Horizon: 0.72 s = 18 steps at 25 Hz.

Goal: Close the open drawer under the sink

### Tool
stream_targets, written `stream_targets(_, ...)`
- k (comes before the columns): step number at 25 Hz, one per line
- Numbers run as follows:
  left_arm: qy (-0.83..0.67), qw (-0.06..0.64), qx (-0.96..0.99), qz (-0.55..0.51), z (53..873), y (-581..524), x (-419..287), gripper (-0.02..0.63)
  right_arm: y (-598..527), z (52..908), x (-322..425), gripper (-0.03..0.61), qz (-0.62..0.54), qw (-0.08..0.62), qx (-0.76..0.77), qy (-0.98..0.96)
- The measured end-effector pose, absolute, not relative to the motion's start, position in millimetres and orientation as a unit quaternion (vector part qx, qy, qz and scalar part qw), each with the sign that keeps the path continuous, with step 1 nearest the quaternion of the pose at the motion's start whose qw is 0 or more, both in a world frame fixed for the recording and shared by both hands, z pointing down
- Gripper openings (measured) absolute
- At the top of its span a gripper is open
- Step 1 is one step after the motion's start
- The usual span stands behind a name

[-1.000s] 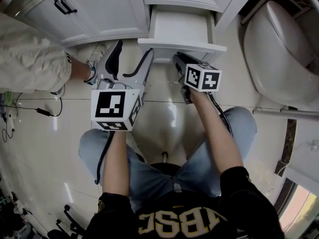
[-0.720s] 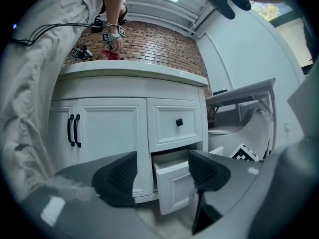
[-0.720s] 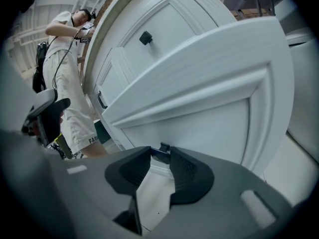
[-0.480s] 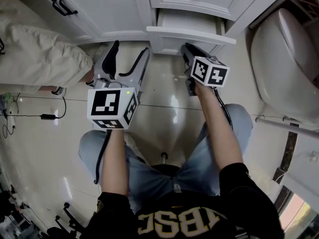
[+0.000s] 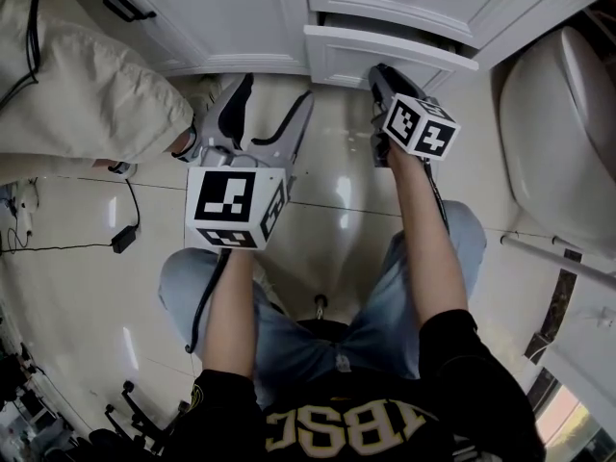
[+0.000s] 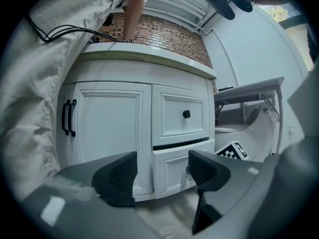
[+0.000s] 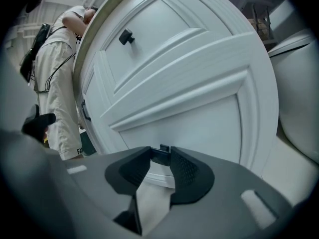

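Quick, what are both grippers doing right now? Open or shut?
Left gripper: open, holding nothing.
Right gripper: closed on the drawer knob.

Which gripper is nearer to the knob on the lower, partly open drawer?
Right. The right gripper is shut on the knob at the lower drawer's front. The left gripper, open and empty, is off to the left, short of the cabinet.
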<state>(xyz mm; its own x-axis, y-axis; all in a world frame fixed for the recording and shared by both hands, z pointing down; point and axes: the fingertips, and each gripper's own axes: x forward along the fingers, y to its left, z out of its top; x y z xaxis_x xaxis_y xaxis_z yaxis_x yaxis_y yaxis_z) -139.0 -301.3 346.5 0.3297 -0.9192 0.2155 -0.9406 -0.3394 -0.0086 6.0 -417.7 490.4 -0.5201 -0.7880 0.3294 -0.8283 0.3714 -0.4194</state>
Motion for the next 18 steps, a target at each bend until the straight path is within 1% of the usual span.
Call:
stream_targets(14, -0.586, 0.070, 0.802, 0.093, 352, -312, -160, 0.328, -452, 484, 6, 0.127, 0.257, -0.003, 0.499, -0.827)
stream_targets(18, -0.585, 0.067, 0.802, 0.096, 353, -314, -162, 0.328, -453, 485, 7, 0.129, 0.253, 0.001, 0.512, -0.821)
